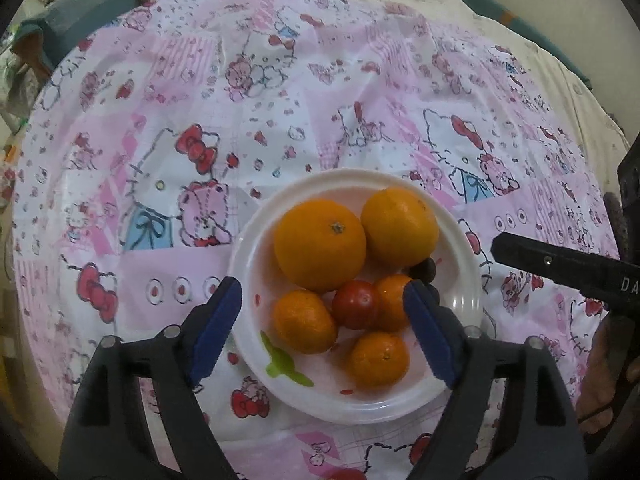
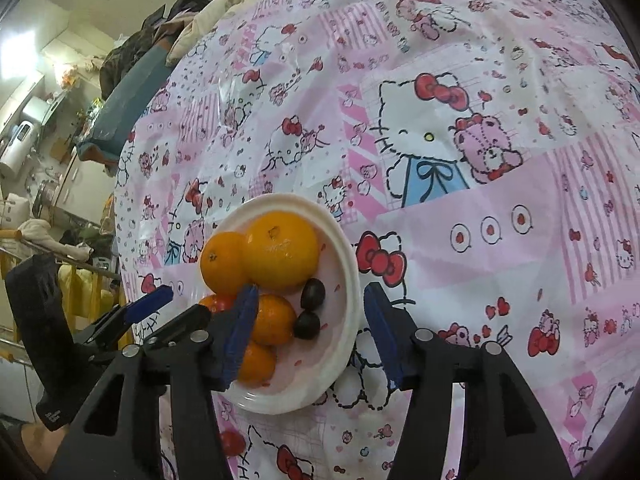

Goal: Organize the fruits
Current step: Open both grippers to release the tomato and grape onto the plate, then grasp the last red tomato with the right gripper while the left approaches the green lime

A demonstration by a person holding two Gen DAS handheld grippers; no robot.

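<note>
Hovering over the white plate (image 1: 466, 304), the left gripper (image 1: 322, 328) has its jaws spread wide and empty, one blue pad outside the plate's left rim, the other above the fruit near the small dark ones. The right gripper (image 2: 306, 332) is also wide and holds nothing; in its own view one finger sits over the oranges and the other just outside the rim.

Risk, as I judge it: the fruit is packed close and touching, so closing on 1 piece could nudge its neighbours and send a round one rolling over the shallow rim. The plate rests on a wrinkled tablecloth (image 1: 280, 120), so a finger catching the rim could tip or slide it. With both grippers crowding 1 plate, they could also knock each other.

Count on the plate: 2 large oranges (image 1: 320, 242), 3 small oranges (image 1: 304, 320), 1 red tomato (image 1: 355, 304), and 2 dark round fruits (image 2: 312, 293). Another red fruit (image 2: 232, 442) lies off the plate near the bottom edge, partly hidden.
</note>
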